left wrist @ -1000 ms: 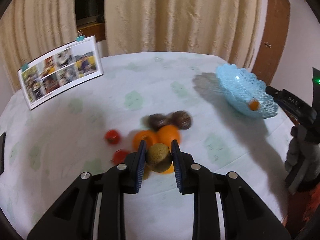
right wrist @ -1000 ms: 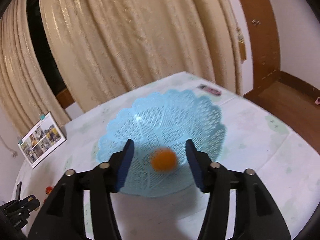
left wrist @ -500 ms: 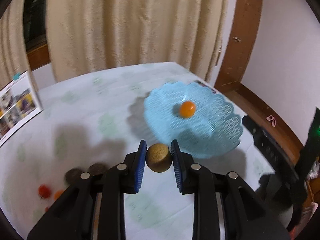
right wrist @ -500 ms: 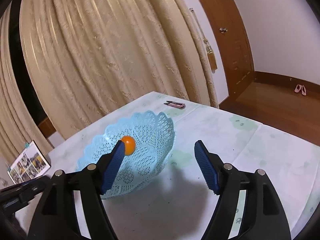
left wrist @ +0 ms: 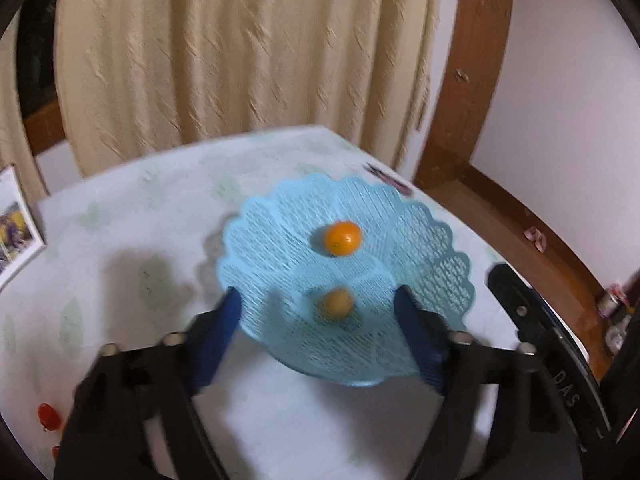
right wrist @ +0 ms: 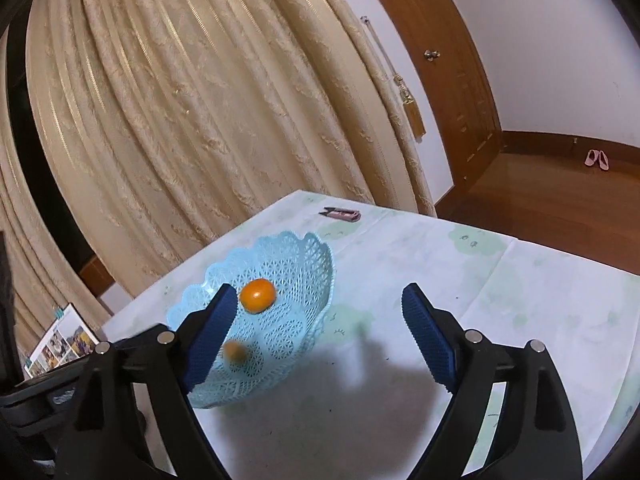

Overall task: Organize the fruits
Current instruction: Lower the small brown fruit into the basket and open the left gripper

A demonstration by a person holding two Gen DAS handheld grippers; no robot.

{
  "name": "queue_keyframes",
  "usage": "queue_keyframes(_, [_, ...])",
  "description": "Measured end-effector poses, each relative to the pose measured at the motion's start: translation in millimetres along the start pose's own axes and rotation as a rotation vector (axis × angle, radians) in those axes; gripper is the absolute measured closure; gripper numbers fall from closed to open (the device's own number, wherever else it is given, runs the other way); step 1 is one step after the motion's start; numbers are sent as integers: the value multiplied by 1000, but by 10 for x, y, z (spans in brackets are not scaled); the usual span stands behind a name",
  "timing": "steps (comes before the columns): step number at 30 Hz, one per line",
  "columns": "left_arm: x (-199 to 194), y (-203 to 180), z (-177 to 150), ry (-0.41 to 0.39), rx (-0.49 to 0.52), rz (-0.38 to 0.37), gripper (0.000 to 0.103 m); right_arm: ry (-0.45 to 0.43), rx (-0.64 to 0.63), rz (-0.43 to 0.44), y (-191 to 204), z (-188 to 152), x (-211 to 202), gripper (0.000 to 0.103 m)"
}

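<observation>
A light blue lattice basket (left wrist: 432, 240) stands on the table. It holds an orange tangerine (left wrist: 343, 238) and a blurred yellow-brown round fruit (left wrist: 335, 305) nearer me. My left gripper (left wrist: 324, 330) is open wide and empty, its blue pads on either side of the basket's near rim. In the right wrist view the basket (right wrist: 304, 264) lies left of centre with the tangerine (right wrist: 258, 295) and the brown fruit (right wrist: 235, 351) in it. My right gripper (right wrist: 316, 336) is open and empty above the table, right of the basket.
Small red fruits (left wrist: 48, 416) lie at the table's lower left. A photo card (left wrist: 16, 224) stands at the left edge, also in the right wrist view (right wrist: 60, 340). A pink clip (right wrist: 340, 213) lies near the far edge. Curtains and a wooden door stand behind the table.
My left gripper moved over the basket, opened and let go of the brown fruit, which now is in the basket. The right gripper drew back to the right.
</observation>
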State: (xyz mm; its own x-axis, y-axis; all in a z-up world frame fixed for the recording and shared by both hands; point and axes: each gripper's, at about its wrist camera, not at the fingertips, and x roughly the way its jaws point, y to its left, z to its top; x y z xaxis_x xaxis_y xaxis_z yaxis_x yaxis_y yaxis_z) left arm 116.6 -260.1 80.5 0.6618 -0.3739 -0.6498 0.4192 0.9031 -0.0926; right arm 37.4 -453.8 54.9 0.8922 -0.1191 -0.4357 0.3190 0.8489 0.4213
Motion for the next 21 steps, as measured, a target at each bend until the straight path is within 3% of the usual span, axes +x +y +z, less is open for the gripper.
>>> queue_keyframes(3, [-58,79,18,-24,-3,16,14,-21,25,-5,-38,7,-29,12])
queue_keyframes(10, [-261,279,-28,-90,8,97,14,-116,39,-47,-85,17,-137,8])
queue_keyframes(15, [-431,619,-80,-105,-51,118,14,-159,-7,-52,-27,3,-185,6])
queue_keyframes(21, [-699,1104,-172,-109,-113,218,14,-141,-39,-31,26,-4,-168,6])
